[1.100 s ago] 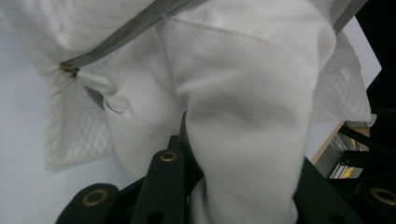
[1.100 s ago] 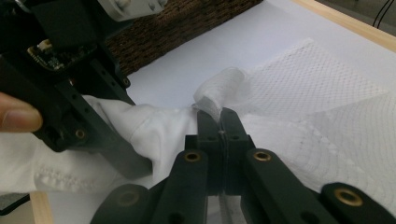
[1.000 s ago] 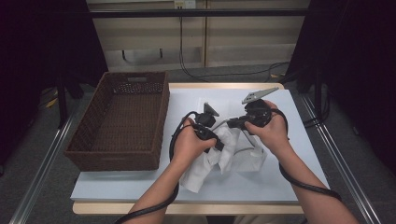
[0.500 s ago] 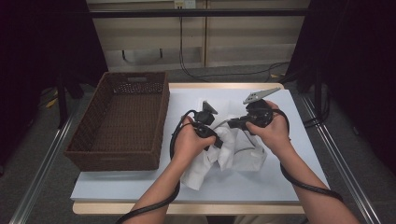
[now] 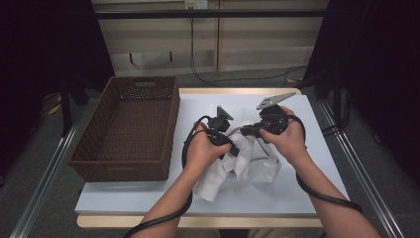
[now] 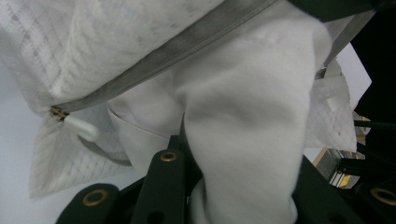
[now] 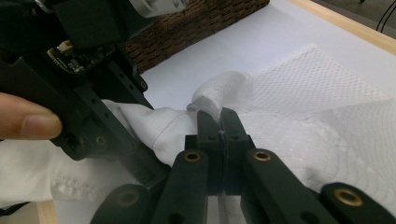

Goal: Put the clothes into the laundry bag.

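White garment (image 5: pixel 236 166) lies crumpled at mid bench (image 5: pixel 317 148), just right of the brown wicker basket (image 5: pixel 130 130), partly lifted between both hands. Looks like a thin woven body with quilted or mesh-textured panels and a grey zipper tape (image 6: pixel 173 53) ending in a small white pull (image 6: pixel 80 128). Left tool (image 5: pixel 224 143) has a thick roll of the plain fabric bunched between its jaws, which stand partway apart around that bulk and appear clamped on it. Right tool (image 7: pixel 223 122) is pinched fully together on a thin fold of cloth right at the tips, a small white tuft poking above them. The two tools sit close together over the cloth, the left one's body showing just left of the right one's jaws in the right gripper view. Handling judgement: light, limp, no stiffness at all; it will drape, sag and trail whatever is not gripped. Not fragile, not slippery, though a single thin layer could slide out of a tip pinch under a tug. Best holds are likely a seam, hem or doubled fold, well apart along one edge so the piece hangs flat. Keep clear of the zipper pull; the hard tab could snag on the basket weave.
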